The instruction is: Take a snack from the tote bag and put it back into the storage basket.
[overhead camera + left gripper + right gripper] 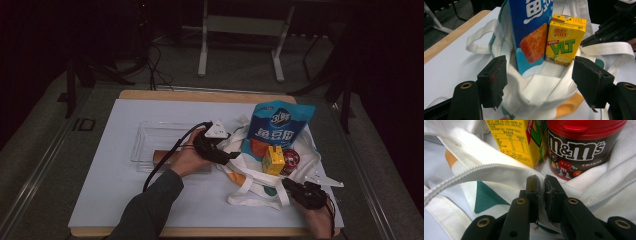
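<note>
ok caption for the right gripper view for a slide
Right tongs pinch the white tote bag's rim, yellow drink carton and M&M's tub inside.

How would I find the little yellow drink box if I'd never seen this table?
Look for the white tote bag on the table's right side. Inside stands a tall blue snack bag; the yellow drink box sits beside it, left of a red-lidded candy tub. It's the only yellow carton.

My blue snack bag point(530, 27) is cut off by the top edge of my left gripper view, and its foot is hidden behind the tote bag point(541, 87) rim. The tub point(581, 147) loses its lid top to my right gripper view's edge. In the high view, my left hand point(187, 157) hides part of the clear tray point(150, 137).
</note>
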Tool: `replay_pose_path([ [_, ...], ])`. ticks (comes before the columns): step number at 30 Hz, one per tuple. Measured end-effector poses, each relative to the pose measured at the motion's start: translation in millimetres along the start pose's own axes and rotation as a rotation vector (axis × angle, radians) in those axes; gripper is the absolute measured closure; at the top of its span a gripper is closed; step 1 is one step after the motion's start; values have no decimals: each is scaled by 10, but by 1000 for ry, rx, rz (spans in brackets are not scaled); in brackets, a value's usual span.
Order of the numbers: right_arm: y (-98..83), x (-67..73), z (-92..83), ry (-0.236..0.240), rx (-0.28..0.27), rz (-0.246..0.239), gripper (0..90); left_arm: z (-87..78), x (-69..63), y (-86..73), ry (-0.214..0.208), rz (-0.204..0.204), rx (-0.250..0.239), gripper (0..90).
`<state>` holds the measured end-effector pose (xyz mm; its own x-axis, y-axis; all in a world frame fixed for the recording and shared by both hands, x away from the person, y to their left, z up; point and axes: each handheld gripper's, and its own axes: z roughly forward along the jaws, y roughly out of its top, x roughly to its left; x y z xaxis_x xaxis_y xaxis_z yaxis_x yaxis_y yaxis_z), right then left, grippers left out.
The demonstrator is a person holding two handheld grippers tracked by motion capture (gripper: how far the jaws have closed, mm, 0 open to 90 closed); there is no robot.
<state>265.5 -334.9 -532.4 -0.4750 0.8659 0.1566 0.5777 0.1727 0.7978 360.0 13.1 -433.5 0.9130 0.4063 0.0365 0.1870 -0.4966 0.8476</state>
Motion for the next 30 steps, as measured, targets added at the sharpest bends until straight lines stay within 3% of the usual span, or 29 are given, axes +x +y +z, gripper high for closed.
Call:
replay_pose_path([
  [12,0,-4,0,4,0,0,818,211,-124,117,-3,3,-15,282],
  [15,1,-5,0,4,0,-1,818,277,-165,142,3,19,-2,281],
  [30,3,-3,1,3,1,-3,818,468,-246,186,-37,22,11,278],
])
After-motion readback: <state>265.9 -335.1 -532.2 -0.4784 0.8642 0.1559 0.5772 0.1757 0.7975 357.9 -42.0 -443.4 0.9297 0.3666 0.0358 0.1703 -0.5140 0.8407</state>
